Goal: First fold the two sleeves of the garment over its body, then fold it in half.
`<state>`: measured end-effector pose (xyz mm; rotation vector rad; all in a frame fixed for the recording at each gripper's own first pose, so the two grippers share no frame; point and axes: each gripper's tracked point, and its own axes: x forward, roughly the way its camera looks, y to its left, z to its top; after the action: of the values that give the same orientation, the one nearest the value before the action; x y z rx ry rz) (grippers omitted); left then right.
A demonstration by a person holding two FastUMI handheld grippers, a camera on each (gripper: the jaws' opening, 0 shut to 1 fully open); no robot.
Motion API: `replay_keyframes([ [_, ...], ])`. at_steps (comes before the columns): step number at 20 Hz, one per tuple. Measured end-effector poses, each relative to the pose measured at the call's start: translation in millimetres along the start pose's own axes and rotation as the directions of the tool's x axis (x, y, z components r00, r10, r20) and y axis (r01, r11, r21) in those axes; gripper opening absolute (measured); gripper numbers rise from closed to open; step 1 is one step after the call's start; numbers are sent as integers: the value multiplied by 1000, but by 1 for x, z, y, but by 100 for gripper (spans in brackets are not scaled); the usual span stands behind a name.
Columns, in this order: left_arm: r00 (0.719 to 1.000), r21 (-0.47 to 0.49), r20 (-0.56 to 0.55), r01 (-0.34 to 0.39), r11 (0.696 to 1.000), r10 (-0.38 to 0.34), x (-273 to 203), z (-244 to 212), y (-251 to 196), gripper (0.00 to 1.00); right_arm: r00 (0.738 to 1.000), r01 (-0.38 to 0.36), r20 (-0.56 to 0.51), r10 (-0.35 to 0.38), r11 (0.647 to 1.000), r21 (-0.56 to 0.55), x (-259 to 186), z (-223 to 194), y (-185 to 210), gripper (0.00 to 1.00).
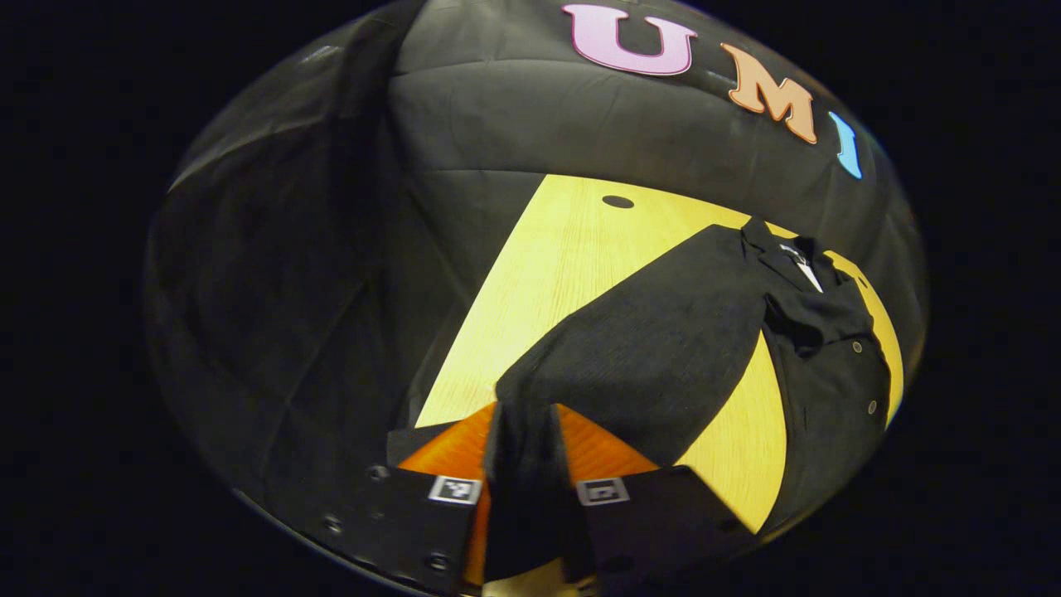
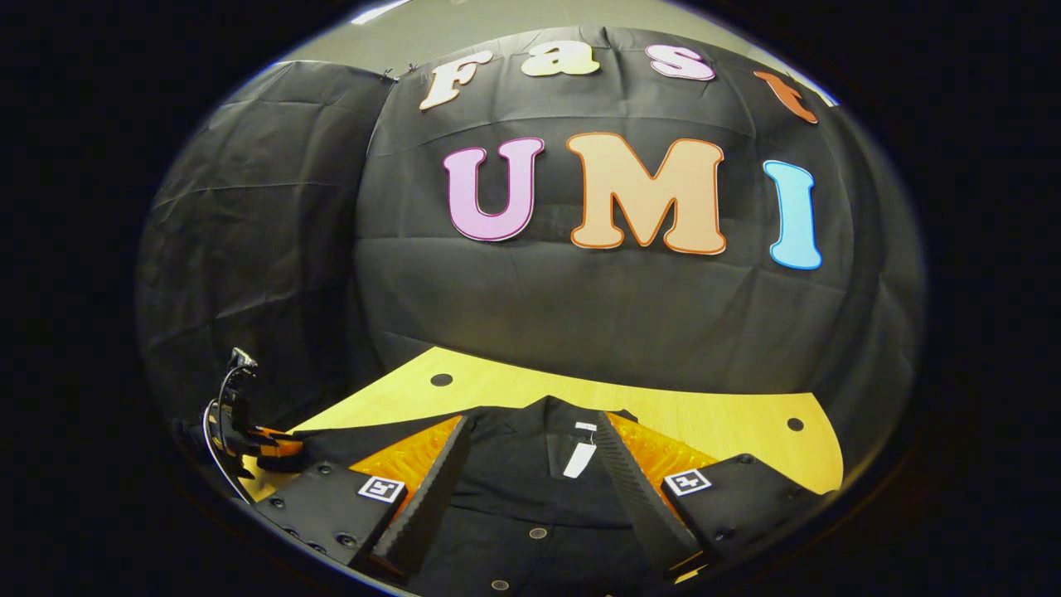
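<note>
Jaws of the left gripper (image 1: 522, 431) stand narrow and pinch the cuff end of a black sleeve (image 1: 655, 348) between both fingers, the cloth bunched dark in the slot between them. From that grip the sleeve runs up and across the yellow wooden table (image 1: 555, 274) to the shoulder of the black shirt (image 1: 829, 356), which lies along the table's far side in the left gripper view with its collar (image 1: 787, 253), a white neck tag (image 1: 808, 269) and a row of buttons showing. Bare table shows on both sides of the stretched sleeve, so it seems lifted a little, though that is hard to tell. In the right gripper view the right gripper (image 2: 530, 464) hangs with its jaws spread wide over the shirt's collar area, the neck tag between the fingers and nothing gripped. The shirt lies flat under it, front up, buttons in a line toward the camera. Off at the lower left of that view the left gripper shows small by the table's edge.
</note>
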<state>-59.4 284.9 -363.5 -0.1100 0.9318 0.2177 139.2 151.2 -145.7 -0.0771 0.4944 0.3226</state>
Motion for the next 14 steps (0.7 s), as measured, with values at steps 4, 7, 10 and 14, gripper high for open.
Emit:
replay_keyframes([
  [4, 999, -10, -30, 35, 999, -36, -3, -5, -16, 0, 1000, -2, -6, 2, 1000, 9, -7, -6, -10, 94],
  [7, 992, -67, 1, 127, 990, -127, -14, 11, -46, 0, 1000, 4, 16, -5, 1000, 28, -14, 0, -25, 98],
  [10, 985, -57, 77, 159, 986, -154, -32, 39, -76, 0, 1000, 10, 22, -11, 999, 31, -18, 1, -42, 95],
  [14, 969, 13, 141, 202, 979, -202, -45, 81, -126, 0, 1000, 5, 25, -6, 1000, 29, -23, -5, -61, 95],
])
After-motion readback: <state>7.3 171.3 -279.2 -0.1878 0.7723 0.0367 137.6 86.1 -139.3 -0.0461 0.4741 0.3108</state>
